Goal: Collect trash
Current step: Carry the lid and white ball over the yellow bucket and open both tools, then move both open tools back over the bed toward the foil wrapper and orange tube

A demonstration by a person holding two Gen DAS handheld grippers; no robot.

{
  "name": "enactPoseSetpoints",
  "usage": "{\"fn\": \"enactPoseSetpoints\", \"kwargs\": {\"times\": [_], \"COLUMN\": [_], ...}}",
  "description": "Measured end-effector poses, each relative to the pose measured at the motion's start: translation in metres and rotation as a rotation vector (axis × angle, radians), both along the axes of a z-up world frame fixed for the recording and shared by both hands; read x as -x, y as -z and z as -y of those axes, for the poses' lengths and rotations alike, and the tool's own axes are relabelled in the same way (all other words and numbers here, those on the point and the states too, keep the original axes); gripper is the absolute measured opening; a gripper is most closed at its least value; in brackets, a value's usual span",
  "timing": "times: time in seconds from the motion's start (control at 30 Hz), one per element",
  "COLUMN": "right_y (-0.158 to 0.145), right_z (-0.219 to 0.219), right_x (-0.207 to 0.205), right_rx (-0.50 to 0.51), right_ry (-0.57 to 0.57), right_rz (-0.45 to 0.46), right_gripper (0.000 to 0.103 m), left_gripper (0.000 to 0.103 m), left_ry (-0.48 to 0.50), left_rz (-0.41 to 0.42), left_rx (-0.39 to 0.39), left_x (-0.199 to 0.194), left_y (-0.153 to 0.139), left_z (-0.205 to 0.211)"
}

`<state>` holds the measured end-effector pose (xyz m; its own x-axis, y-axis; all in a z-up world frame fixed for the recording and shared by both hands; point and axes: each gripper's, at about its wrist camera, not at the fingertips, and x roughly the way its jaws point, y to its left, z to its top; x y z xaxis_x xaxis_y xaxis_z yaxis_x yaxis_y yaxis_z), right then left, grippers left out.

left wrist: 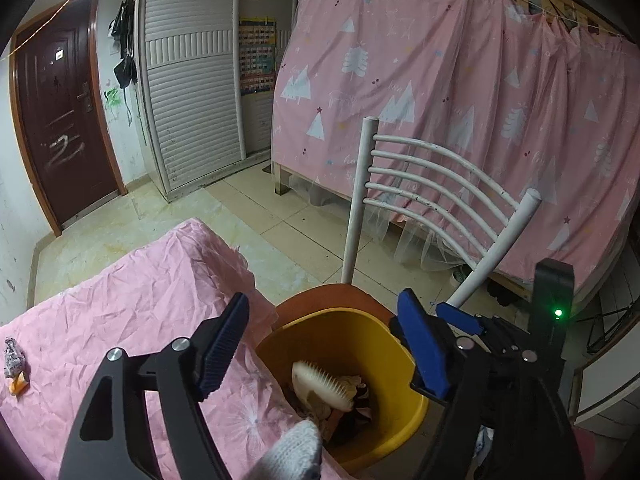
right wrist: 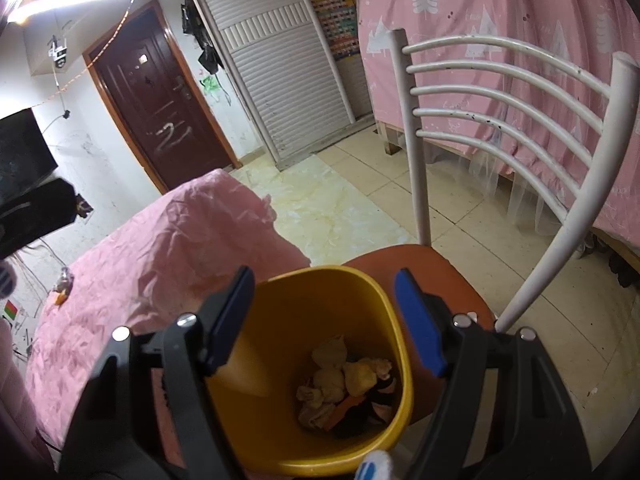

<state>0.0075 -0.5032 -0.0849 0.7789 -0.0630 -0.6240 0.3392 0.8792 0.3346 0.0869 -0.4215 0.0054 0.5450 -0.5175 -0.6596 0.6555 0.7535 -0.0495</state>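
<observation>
Both grippers, left gripper (left wrist: 320, 344) and right gripper (right wrist: 324, 320), hang wide open and empty above the yellow plastic bin (right wrist: 288, 320) on the orange chair seat (right wrist: 440, 276). Crumpled trash (right wrist: 344, 384) lies inside; two scraps (left wrist: 15, 368) rest near the pink-covered desk's (left wrist: 140, 300) left edge.
</observation>
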Motion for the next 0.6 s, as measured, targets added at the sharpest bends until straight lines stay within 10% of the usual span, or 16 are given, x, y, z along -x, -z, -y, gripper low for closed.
{"fn": "enactPoseSetpoints", "kwargs": {"times": [0.6], "right_y": [-0.042], "right_z": [-0.045], "right_x": [-0.01], "right_rx": [0.069], "right_ry": [-0.053], "right_rz": [0.033], "right_gripper": [0.075], "left_gripper": [0.068], "left_ry": [-0.078], "left_rz": [0.017], "left_rx": [0.075], "left_x": [-0.007], "left_y": [-0.018], "left_z": [-0.068]}}
